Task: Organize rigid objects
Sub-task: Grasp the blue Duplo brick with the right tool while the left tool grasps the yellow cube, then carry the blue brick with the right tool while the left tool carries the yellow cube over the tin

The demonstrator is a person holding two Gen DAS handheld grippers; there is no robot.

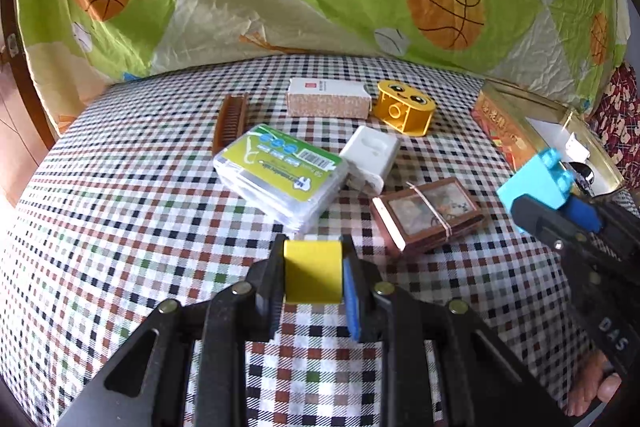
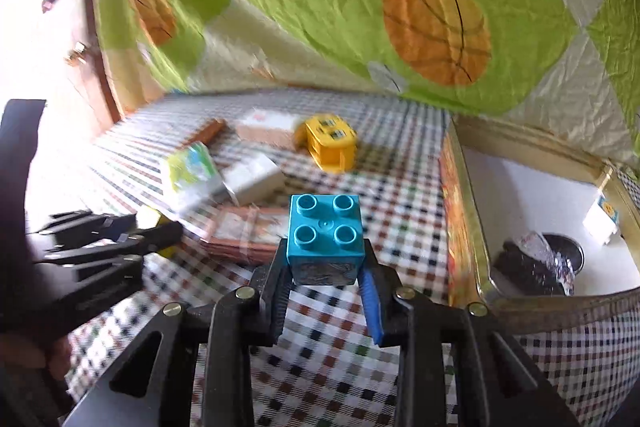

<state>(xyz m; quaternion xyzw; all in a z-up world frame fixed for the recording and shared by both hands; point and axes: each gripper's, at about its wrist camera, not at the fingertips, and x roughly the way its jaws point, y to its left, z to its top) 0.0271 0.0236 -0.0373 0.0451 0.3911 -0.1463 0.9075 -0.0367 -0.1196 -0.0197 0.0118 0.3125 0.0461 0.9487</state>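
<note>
— How are the grippers built?
— Black linked arms joined by brass-coloured rivets are seen on the left gripper (image 1: 313,277) and right gripper (image 2: 326,281); a blue pad (image 2: 371,307) is fitted at three o'clock.
— Any markings?
— White "DAS" lettering (image 1: 612,335) is printed.
</note>
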